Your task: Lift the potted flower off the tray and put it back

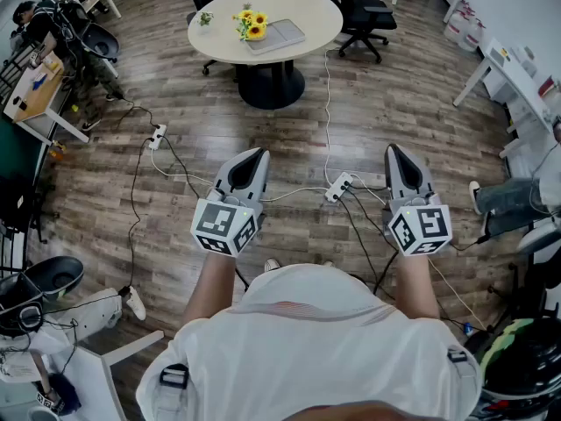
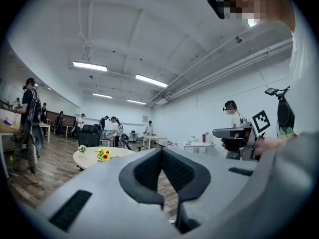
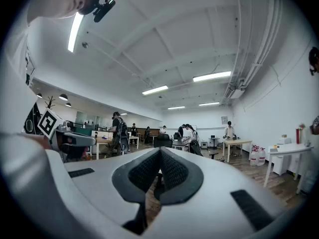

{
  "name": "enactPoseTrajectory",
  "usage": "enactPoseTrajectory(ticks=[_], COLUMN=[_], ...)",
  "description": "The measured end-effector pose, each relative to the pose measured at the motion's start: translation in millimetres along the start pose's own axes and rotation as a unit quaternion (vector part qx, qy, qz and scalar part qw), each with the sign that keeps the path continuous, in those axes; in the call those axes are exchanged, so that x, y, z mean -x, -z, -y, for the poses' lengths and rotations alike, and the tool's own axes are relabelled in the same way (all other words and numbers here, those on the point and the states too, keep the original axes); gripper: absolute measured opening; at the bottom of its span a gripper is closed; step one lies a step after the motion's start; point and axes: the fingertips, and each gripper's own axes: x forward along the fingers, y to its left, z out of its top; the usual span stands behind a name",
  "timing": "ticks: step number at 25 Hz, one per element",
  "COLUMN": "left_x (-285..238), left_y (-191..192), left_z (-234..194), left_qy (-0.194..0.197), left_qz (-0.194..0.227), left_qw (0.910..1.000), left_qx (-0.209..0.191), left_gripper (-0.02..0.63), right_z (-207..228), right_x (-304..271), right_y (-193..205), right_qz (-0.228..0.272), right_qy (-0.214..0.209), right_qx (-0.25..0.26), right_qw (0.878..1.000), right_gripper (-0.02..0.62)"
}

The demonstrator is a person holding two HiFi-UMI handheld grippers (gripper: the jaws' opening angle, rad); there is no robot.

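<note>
The potted flower (image 1: 252, 24), a bunch of yellow sunflowers, stands on the round white table (image 1: 307, 7) far ahead, at the left edge of a flat grey tray (image 1: 279, 36). In the left gripper view the sunflowers (image 2: 103, 155) show small on that table (image 2: 89, 158). My left gripper (image 1: 257, 153) and right gripper (image 1: 391, 148) are held level over the wooden floor, well short of the table. Both are shut with nothing between the jaws; the tips meet in the left gripper view (image 2: 161, 150) and in the right gripper view (image 3: 160, 150).
A small white-flowered pot (image 1: 205, 18) stands at the table's left. Black office chairs (image 1: 366, 17) ring the table. Power strips (image 1: 338, 187) and cables lie on the floor between me and the table. Desks stand left and right, with several people about.
</note>
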Motion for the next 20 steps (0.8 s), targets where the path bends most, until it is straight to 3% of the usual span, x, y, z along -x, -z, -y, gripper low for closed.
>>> enactPoseTrajectory(ticks=[14, 20], left_x=[1, 9], left_y=[3, 5], left_z=[-22, -45], left_qy=[0.008, 0.009], left_qz=[-0.008, -0.012], left_qw=[0.9999, 0.9999], left_qx=[0.002, 0.005], left_gripper=[0.005, 0.005], right_z=[-13, -27], right_x=[-17, -35], right_y=[7, 10], right_qz=[-0.003, 0.009], right_qy=[0.010, 0.008], right_qx=[-0.006, -0.035], right_qw=[1.000, 0.999], right_gripper=[0.000, 0.000])
